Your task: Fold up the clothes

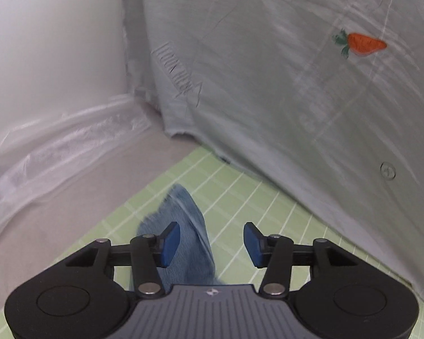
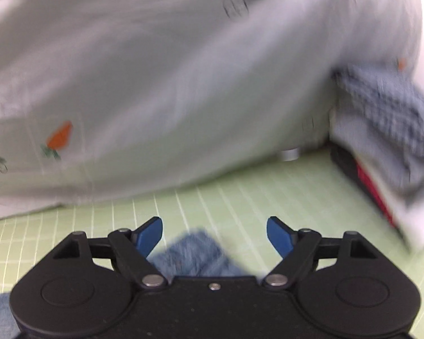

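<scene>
A blue denim garment [image 1: 188,226] lies on the green grid mat [image 1: 254,206], just under and ahead of my left gripper [image 1: 212,243], which is open and empty above it. In the right wrist view a corner of the same blue denim [image 2: 195,251] lies below my right gripper [image 2: 214,237], also open and empty. A large pale grey shirt with an orange carrot patch [image 1: 364,44] fills the space behind the mat; it shows in the right wrist view too [image 2: 155,84], blurred.
A stack of folded clothes [image 2: 387,130], blue knit on top with red and white below, stands at the right on the mat [image 2: 268,186]. A grey surface with clear plastic sheeting [image 1: 65,130] lies left of the mat.
</scene>
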